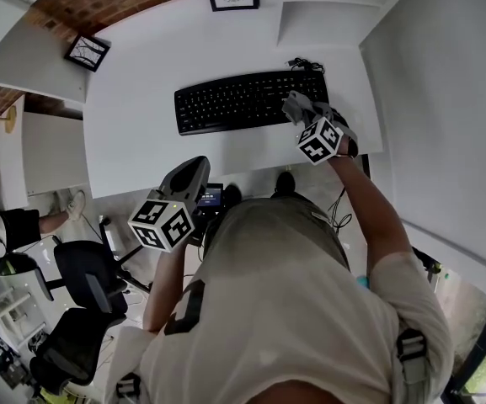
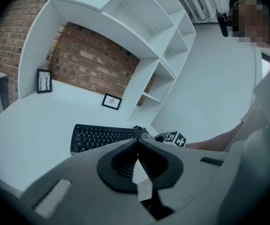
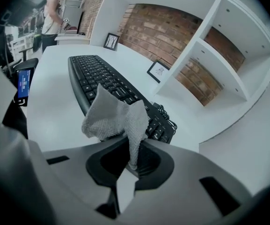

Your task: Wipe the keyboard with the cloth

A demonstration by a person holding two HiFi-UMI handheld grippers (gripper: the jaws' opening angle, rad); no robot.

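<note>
The right gripper [image 3: 130,146] has its jaws pressed together on one corner of the grey cloth [image 3: 110,117]. The rest of the cloth bunches loosely ahead of them over the right end of the black keyboard [image 3: 97,76]; whether it touches the keys is not clear. The left gripper [image 2: 137,149] has its jaws together with nothing between them and hovers by the near edge of the white surface [image 1: 133,99], well apart from the keyboard. The keyboard lies across the middle of the surface, its cable [image 1: 304,62] coiled at the far right corner. The wipe looks to be just starting at the right end. To do it well, I judge the cloth should come down until its loose bulk lies flat on the keys, then be drawn leftward along the rows with light pressure, so no key snags and the keyboard doesn't slide. With only a corner pinched, the cloth may roll up or slip out. The free left gripper could steady the keyboard's left end.
</note>
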